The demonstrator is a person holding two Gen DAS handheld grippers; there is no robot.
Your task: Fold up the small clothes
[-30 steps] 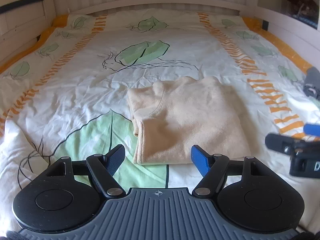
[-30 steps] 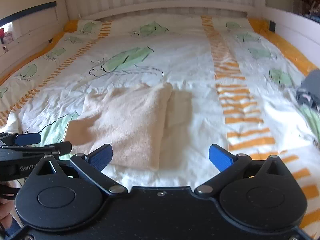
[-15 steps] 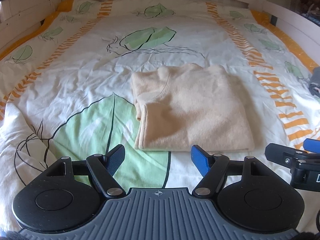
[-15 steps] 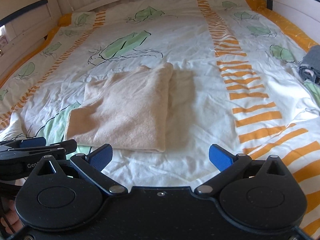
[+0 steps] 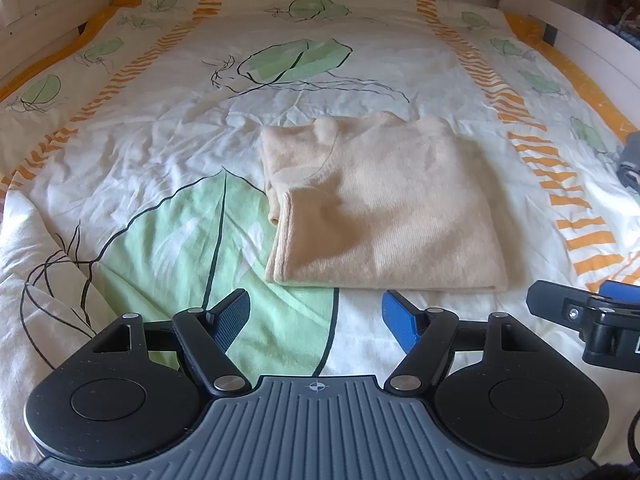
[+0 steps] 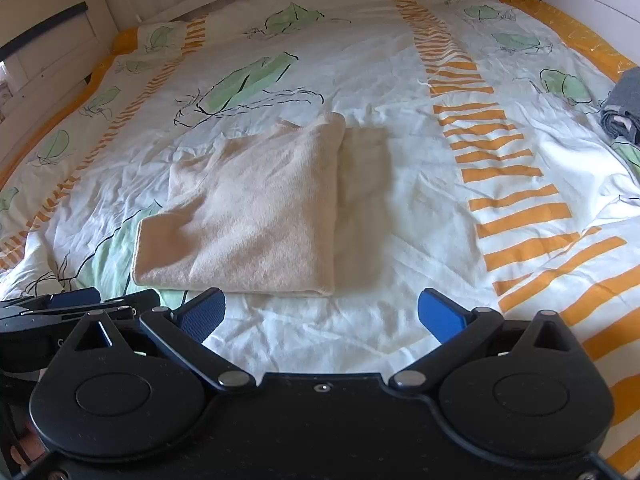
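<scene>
Both sets of fingers were spread wide w/ nothing between them: your left gripper (image 5: 316, 318) hovered just short of the near hem, your right gripper (image 6: 320, 314) just beside it to the right, its pads (image 6: 440, 314) off the cloth.

Left to right: rumpled duvet (image 5: 120, 128) w/ green leaf print, then the cream garment (image 5: 380, 208) lying flat mid-bed, already doubled into a rough rectangle, top layer's trimmed edge facing left and a smooth fold along the right side. Farther right, orange stripes, and at the far right edge a dark grey bundle (image 6: 624, 108), well apart from the work.

Judging from this, the piece looked nearly done; prob one more fold left, near hem carried to the far edge. To do it well: take both near corners at once, one per gripper, pinch through all layers, not only the top one. Lift low, carry evenly so the left edges stayed aligned, and set down before letting go. Soft knit would likely sag and slide, so watch the loose left layers didn't splay.
</scene>
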